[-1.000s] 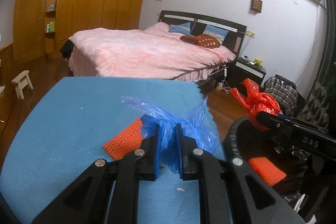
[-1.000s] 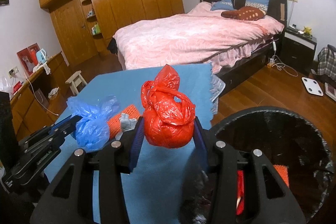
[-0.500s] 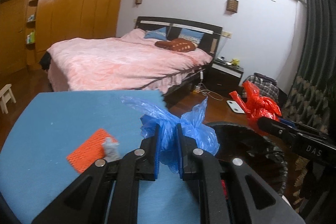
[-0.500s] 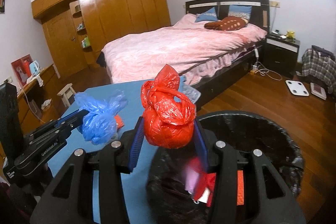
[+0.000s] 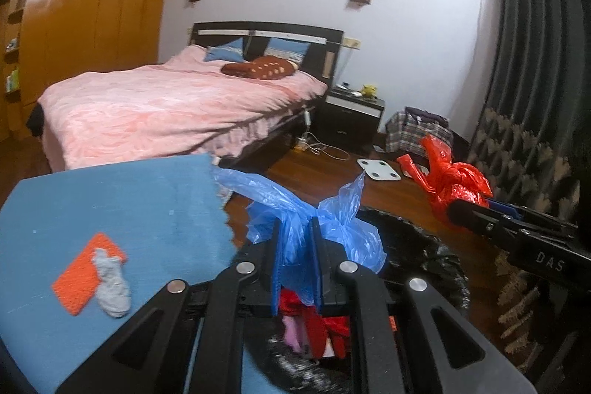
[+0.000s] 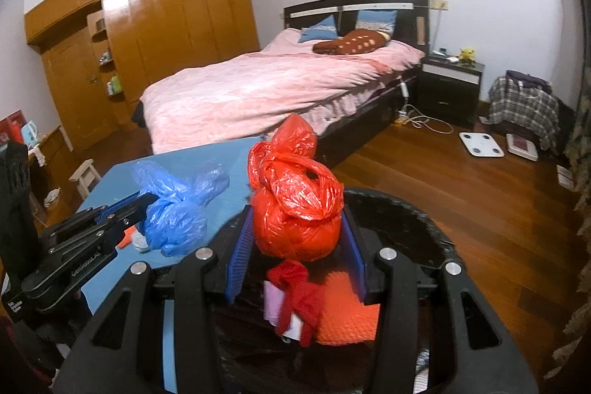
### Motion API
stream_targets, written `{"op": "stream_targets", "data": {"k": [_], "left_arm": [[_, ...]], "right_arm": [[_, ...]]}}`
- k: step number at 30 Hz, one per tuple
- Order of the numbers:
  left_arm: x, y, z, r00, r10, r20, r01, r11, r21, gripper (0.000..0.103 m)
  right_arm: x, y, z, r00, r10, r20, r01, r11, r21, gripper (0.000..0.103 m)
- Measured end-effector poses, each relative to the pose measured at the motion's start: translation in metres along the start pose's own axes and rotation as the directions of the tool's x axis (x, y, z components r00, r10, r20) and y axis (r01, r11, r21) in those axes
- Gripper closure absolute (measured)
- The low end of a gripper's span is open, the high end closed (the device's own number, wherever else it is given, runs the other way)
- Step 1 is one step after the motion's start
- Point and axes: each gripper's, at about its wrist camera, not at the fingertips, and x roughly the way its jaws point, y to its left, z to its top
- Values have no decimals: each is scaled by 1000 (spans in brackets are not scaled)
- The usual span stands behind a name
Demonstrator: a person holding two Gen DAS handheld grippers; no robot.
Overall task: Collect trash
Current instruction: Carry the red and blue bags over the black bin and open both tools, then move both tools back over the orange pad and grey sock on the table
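The left gripper (image 5: 295,261) has its fingers clamped on a knotted blue plastic bag (image 5: 332,231), the right gripper (image 6: 295,242) on a tied red plastic bag (image 6: 295,205), both held over the black-lined round bin (image 6: 417,220) beside the blue-covered bench (image 5: 110,202), likely for dropping in

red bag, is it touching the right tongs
Touching: the right wrist view shows the red bag squeezed between both blue pads of the right tongs.

Two wrist fisheyes, close, angled down over the bin (image 5: 436,246) — bed (image 6: 266,87) shared behind.
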Motion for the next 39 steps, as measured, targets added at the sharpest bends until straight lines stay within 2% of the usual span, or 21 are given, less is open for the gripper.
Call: {"op": "stream_targets", "data": {"k": [11, 15, 19, 21, 23, 26, 32, 39], "left_arm": [[35, -36, 1, 997, -57, -55, 60, 996, 61, 90], [40, -34, 1, 995, -75, -71, 79, 995, 56, 84], [38, -29, 1, 995, -69, -67, 72, 997, 42, 56], [36, -26, 2, 996, -59, -60, 61, 997, 38, 51], [32, -20, 3, 998, -40, -53, 42, 999, 34, 36], [23, -9, 4, 999, -18, -42, 19, 1000, 19, 21], [3, 21, 4, 998, 56, -31, -57, 998, -21, 7], [-27, 57, 1, 987, 161, -1, -161, 986, -46, 6]], "right_arm": [[2, -32, -16, 997, -66, -31, 67, 997, 39, 57], [4, -37, -21, 995, -89, -43, 92, 994, 51, 52], [5, -41, -24, 993, -111, -41, 113, 992, 62, 35], [5, -42, -23, 992, -118, -35, 120, 991, 65, 26], [4, -40, -22, 992, -121, -23, 122, 990, 68, 14], [2, -36, -20, 994, -110, -8, 110, 992, 65, 10], [0, -21, -14, 997, -81, 7, 80, 996, 49, 7], [6, 8, -9, 1000, -25, 10, 24, 999, 23, 6]]}}
